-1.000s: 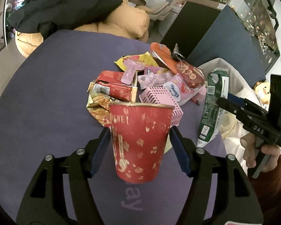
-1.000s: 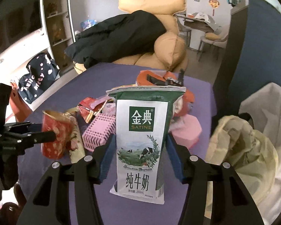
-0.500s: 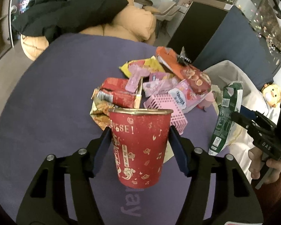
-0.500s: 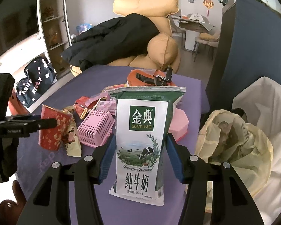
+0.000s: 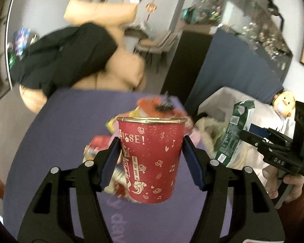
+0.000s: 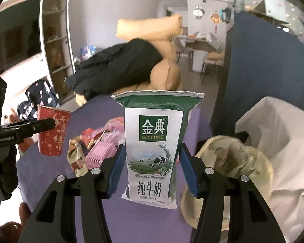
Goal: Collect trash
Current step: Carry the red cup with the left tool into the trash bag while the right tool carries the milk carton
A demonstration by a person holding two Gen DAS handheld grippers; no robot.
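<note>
Left tool (image 5: 151, 162) pinches the red paper cup (image 5: 152, 158); right tool (image 6: 151, 165) pinches the green-white milk carton (image 6: 155, 143), both above the purple worktop (image 6: 115, 218). Keep both upright, release over yellowish bag (image 6: 233, 158) at three o'clock.

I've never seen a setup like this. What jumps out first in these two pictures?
A red paper cup with gold doodles, clamped in the left claw above the purple table. Then the green-and-white milk pouch pinched in the right claw, close beside a yellowish trash bag at the table's right edge.
</note>
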